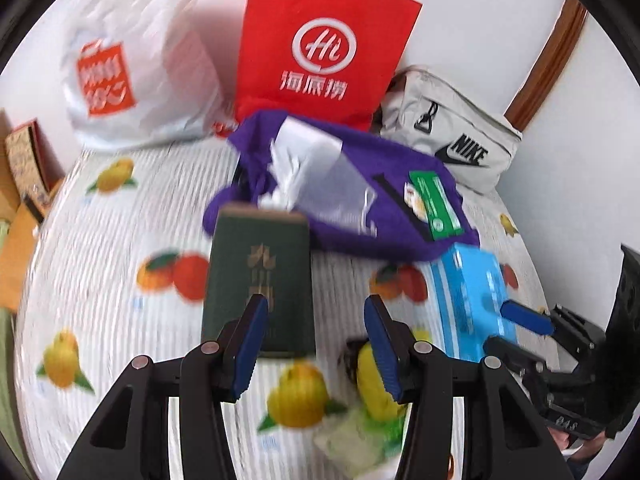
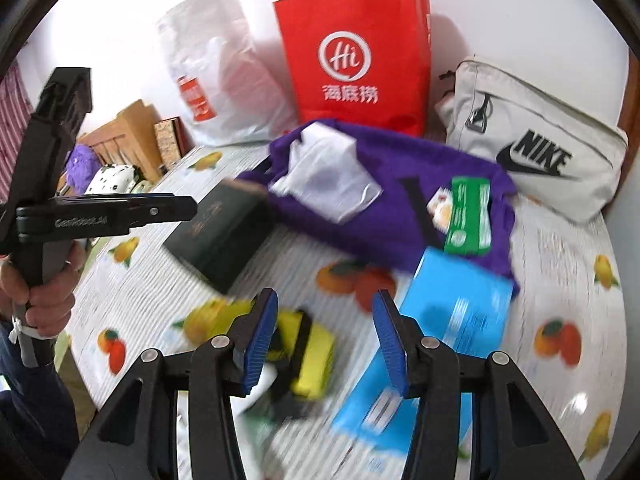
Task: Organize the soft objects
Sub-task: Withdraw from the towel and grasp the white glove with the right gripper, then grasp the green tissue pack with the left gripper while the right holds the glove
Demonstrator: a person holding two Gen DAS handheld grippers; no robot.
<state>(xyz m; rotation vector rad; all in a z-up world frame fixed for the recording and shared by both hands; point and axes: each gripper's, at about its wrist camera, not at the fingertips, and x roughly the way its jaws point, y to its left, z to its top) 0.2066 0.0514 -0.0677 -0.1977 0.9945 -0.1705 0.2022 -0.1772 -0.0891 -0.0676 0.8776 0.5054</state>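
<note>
Both grippers are seen above a table covered with a fruit-printed cloth, and neither one carries anything. The left gripper is held with its jaws partly apart and nothing between the pads; below it only the cloth and some blurred items are seen. The right gripper also stands with its jaws apart at a middle width, and no object is gripped.

The soft objects are still scattered on the table. A purple cloth bag lies in the middle, flat and crumpled, with a white tissue or paper on top of it and a green packet on its right part. A dark green box lies just beside the purple bag, on its left. A blue pack lies at the near edge of the bag, under the right gripper. A yellow and black item is seen between the two grippers, together with something pale and greenish; what these are cannot be told, because the picture is blurred there.

At the back, against the wall, a red paper bag stands upright, a white plastic bag is beside it on the left, and a grey Nike pouch lies on the right.

The task is judged to be at an early or middle stage: no item is in hand, and most things are not yet sorted or put away. Whether something is already placed inside the bags cannot be seen.
</note>
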